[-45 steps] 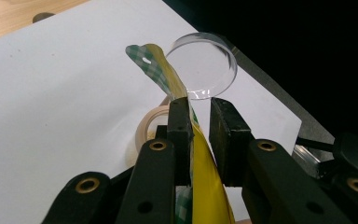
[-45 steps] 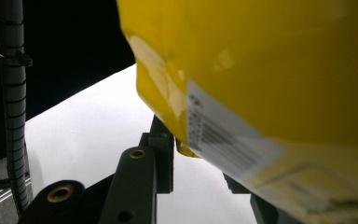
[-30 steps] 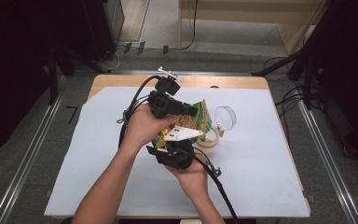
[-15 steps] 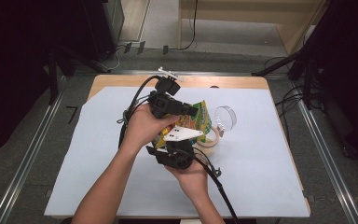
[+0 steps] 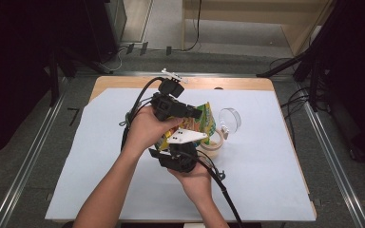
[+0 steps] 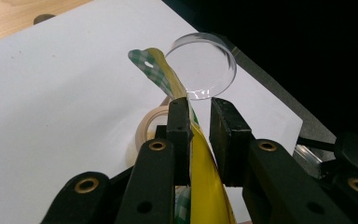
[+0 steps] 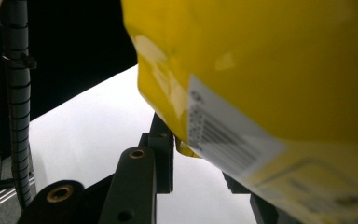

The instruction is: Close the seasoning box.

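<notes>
Bare forearms, no sleeves. 2 black grippers: left gripper [image 5: 171, 102] with a small grey plate on top, right gripper [image 5: 183, 147] topped by a white 3-cornered plate. Black ribbed cables trailing. Brass-ringed pivot screws on matte black jaws.

A tape roll [image 5: 212, 141] and clear lid [image 5: 230, 119] are crowding the table [image 5: 100, 156] at three o'clock of the grippers. Bare sheet is lying open toward nine and six o'clock.
</notes>
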`<state>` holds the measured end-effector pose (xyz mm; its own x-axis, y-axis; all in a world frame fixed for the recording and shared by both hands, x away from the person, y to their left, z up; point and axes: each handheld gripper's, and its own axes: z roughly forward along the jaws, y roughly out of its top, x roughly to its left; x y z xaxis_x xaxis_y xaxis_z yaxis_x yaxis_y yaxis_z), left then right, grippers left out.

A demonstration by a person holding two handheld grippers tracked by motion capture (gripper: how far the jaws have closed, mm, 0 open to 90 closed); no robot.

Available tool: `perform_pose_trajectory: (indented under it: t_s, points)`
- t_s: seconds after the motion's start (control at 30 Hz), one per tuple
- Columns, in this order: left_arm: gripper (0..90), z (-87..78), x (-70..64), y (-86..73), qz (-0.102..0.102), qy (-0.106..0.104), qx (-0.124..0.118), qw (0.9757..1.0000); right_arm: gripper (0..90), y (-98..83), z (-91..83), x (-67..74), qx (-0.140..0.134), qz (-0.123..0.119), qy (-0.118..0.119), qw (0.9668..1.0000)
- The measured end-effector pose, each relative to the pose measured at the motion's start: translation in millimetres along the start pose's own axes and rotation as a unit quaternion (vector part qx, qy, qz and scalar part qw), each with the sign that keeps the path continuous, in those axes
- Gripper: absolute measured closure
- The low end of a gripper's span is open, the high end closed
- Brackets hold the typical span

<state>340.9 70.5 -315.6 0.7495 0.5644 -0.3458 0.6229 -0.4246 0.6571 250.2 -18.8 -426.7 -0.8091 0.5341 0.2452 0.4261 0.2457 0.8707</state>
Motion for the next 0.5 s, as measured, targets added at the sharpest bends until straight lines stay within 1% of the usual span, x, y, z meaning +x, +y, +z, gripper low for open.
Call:
perform_pose_trajectory:
  t_s: [0.5]
  points:
    - [77.9,-0.5,-0.2,0.0,0.001,0.001,-0.002,1.0000,70.4,0.8,-0.6,0.7,-0.001,0.000,-0.001,1.0000]
